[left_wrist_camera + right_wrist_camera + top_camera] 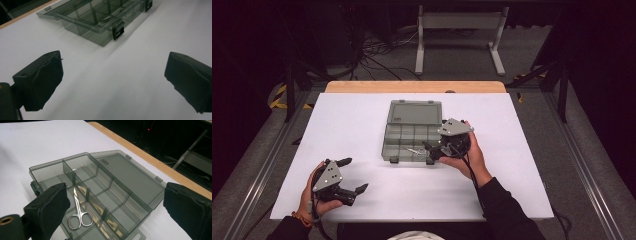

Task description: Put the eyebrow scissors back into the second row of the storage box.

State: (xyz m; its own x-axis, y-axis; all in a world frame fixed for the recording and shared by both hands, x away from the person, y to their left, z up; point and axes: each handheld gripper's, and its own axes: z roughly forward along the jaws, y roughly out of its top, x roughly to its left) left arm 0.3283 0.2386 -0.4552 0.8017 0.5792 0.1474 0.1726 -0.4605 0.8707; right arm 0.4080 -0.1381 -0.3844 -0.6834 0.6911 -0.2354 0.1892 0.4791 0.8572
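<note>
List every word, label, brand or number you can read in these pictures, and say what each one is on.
Nothing can be read.
Small raised mark on the open lid of the grey plastic box: too small and blurred to read.
Scissors in the box: no marking shows.

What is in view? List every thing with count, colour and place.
box: one, clear grey, lid open flat, middle of the table
scissors: one pair, silver, in the box's near row
table: one, white top with a wooden far edge
frame: one, white, on the floor beyond the table
cables: several, dark, on the floor beyond the table
left gripper: one, black, jaws open, above the near left of the table
right gripper: one, black, jaws open, at the box's near right part
hands: two, each holding a gripper
</note>
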